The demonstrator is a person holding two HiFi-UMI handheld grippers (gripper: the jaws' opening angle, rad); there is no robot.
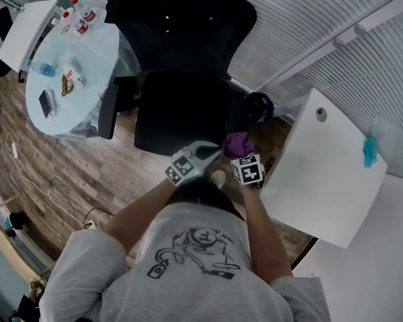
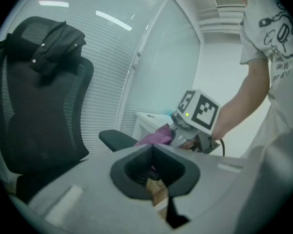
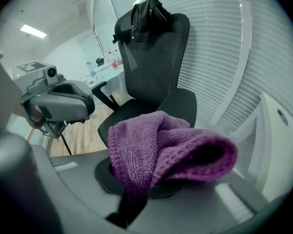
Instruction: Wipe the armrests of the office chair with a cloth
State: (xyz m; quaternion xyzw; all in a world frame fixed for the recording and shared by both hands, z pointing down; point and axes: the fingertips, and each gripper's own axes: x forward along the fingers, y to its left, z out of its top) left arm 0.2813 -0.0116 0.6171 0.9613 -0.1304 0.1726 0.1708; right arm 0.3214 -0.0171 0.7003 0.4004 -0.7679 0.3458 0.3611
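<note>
Beside the blinds (image 1: 309, 19), the right tool (image 1: 238, 154) grips the cloth (image 1: 236, 141) mid-frame near the chair's (image 1: 181, 106) armrest (image 2: 116, 139), left tool (image 1: 213, 153) closed and empty; I'd press it flat and stroke the armrest's whole length.

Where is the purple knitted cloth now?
In the head view, the purple cloth is in the right gripper, by the black office chair's seat and the white desk.

Armrest (image 2: 118, 139) near end behind purple cloth (image 2: 156, 135); round table (image 1: 101, 52) items too small to name

Office, mesh chair (image 1: 181, 59), white desk (image 1: 322, 173), blinds (image 1: 309, 12)
</note>
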